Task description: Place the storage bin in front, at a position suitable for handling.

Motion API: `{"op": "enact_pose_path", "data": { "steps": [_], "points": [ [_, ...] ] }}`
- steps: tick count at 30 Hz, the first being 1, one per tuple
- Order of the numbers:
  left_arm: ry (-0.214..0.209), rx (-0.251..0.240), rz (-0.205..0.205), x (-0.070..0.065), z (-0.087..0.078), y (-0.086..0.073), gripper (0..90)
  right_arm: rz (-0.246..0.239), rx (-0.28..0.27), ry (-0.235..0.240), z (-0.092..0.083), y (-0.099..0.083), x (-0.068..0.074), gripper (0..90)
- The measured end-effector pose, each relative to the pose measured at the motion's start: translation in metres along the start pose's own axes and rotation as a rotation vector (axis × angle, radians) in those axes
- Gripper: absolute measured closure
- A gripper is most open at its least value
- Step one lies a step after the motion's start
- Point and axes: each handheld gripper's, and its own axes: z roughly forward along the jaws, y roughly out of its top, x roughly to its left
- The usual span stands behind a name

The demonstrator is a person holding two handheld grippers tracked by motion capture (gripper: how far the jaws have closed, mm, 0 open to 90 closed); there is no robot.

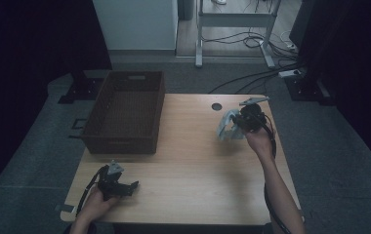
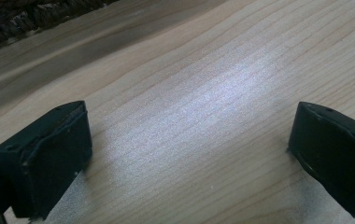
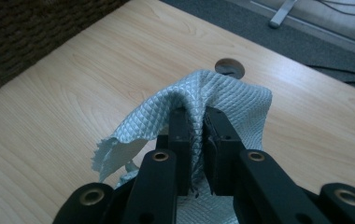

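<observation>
A pale grey-blue quilted cloth (image 3: 222, 100) hangs in the air above the right half of the wooden table (image 1: 188, 161). My right gripper (image 3: 196, 135) is shut on a fold of it, and the fabric drapes over both jaws. In the high view the cloth (image 1: 226, 126) dangles to the left of the right gripper (image 1: 239, 124). My left gripper (image 1: 132, 187) rests low at the table's front left corner, held in a hand. Its black jaws stand wide apart over bare wood, and the left gripper (image 2: 189, 154) holds nothing.
A dark woven basket (image 1: 125, 114) sits on the table's back left. A round cable hole (image 1: 216, 106) lies near the back edge, just behind the cloth. Beyond the table are a desk frame (image 1: 235, 29) and cables on the floor.
</observation>
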Motion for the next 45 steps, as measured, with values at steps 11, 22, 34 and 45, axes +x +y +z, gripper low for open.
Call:
{"op": "enact_pose_path", "data": {
  "steps": [11, 22, 34, 45],
  "points": [
    [0.000, 0.001, 0.000, 0.000, 0.000, 0.000, 0.0, -0.026, -0.044, 0.017, -0.040, -0.009, 0.009, 81.6],
    [0.004, -0.001, -0.002, -0.001, 0.000, 0.000, 0.0, -0.051, -0.078, 0.020, -0.095, -0.034, 0.011, 81.4],
    [0.004, -0.002, -0.003, 0.000, 0.000, 0.000, 0.0, -0.046, -0.102, -0.020, -0.151, -0.068, 0.006, 81.3],
    [-0.001, -0.001, 0.000, 0.000, 0.000, 0.000, 0.0, -0.050, -0.081, -0.010, -0.159, -0.104, 0.017, 81.0]
  ]
}}
